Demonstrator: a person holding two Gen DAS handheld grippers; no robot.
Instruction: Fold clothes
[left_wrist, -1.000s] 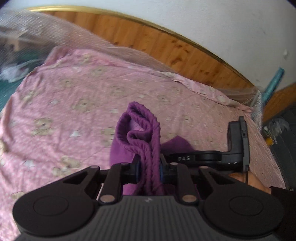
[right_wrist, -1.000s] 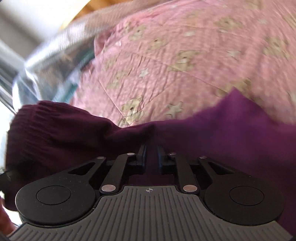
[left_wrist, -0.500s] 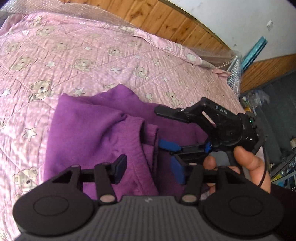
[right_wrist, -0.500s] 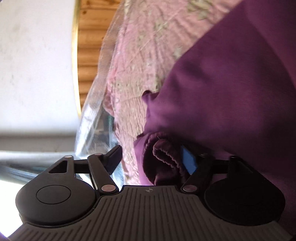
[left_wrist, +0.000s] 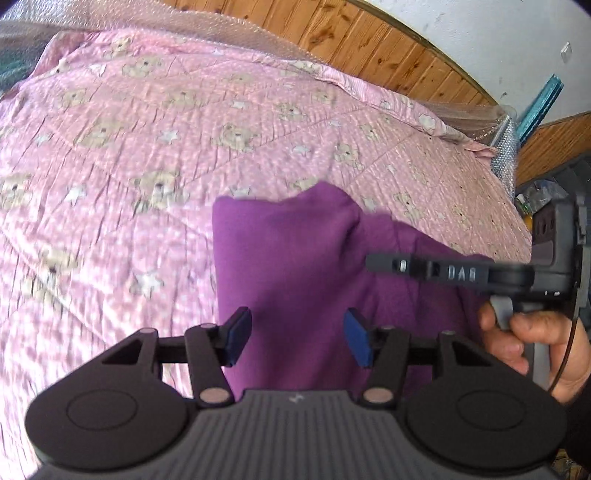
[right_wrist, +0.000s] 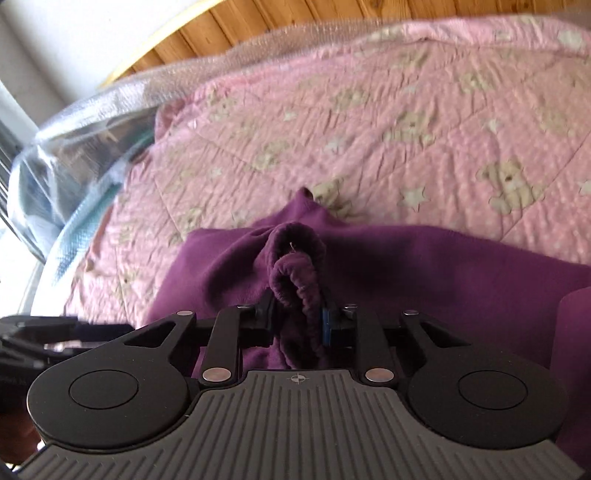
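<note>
The purple garment (left_wrist: 295, 258) lies on the pink teddy-bear quilt (left_wrist: 147, 147) at lower centre of the left view. Its ribbed cuff (right_wrist: 295, 295) is pinched in the right tool (right_wrist: 298, 317), whose fingers press together on it. The left tool (left_wrist: 297, 338) hovers above the cloth, blue pads (left_wrist: 354, 338) spread wide. At right, the person's hand (left_wrist: 532, 347) grips the handle; the finger reads "DAG".

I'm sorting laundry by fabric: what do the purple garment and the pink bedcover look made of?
The purple garment looks like soft matte fleece or sweatshirt knit: no sheen, thick rounded folds, a gathered elastic hem pinched in the right tool. The pink bedcover looks like quilted printed cotton: stitched lines, puckered surface, bear and star print. Exact fibres cannot be told.
</note>
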